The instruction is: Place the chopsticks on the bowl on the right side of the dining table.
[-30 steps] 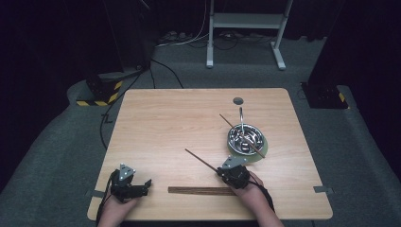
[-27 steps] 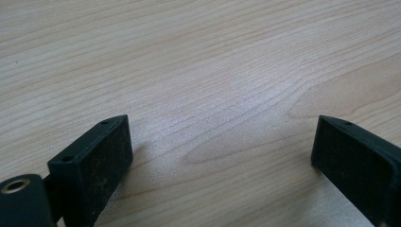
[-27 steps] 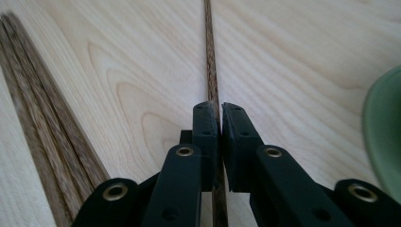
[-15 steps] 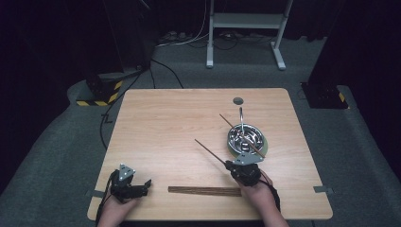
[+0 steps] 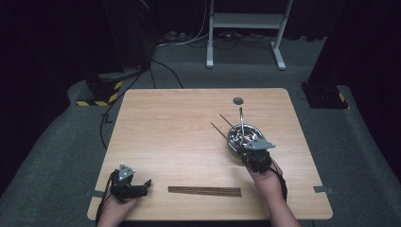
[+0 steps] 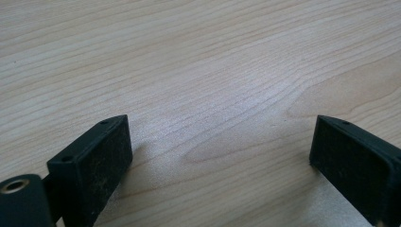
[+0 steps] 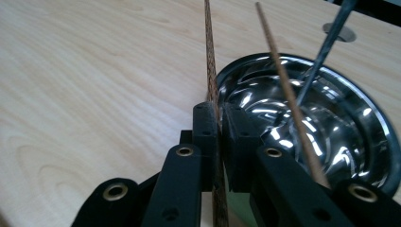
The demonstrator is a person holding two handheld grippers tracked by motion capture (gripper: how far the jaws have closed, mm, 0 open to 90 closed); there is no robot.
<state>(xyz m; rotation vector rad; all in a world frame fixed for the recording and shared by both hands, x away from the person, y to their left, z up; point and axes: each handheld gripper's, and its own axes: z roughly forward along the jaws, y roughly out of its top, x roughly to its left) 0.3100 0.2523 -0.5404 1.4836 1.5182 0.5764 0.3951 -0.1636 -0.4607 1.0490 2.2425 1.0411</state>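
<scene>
A: What does your right hand-held gripper (image 5: 246,148) hold?

B: One dark chopstick (image 7: 211,80). In the right gripper view my two jaws are pressed together on it, and the stick runs up between them toward 12 o'clock. In the high view its far end (image 5: 218,131) points toward 10 o'clock from my gripper, over the worktop (image 5: 179,127).

A: Where is this gripper on the worktop?

B: On the right half, at the near edge of the metal bowl (image 5: 235,136). In the right gripper view the bowl (image 7: 331,123) lies at about 2 o'clock from my jaws, just beside them.

A: Is something inside the bowl?

B: Yes. A second, lighter chopstick (image 7: 283,90) leans across it, and a thin metal handle (image 7: 326,47) rises from the bowl toward 1 o'clock. What kind of utensil it is, I cannot tell. In the high view this handle (image 5: 241,119) stands up toward 12 o'clock.

A: And your left hand-held gripper (image 5: 142,185)?

B: It rests on the near left corner of the worktop, pointing to 3 o'clock. In the left gripper view its jaws are wide apart with bare wood (image 6: 213,94) between them.

A: Are there more chopsticks?

B: Yes, a bundle of dark chopsticks (image 5: 204,191) lies flat near the front edge, between my two hands, at about 3 o'clock from the left gripper and apart from it.
</scene>
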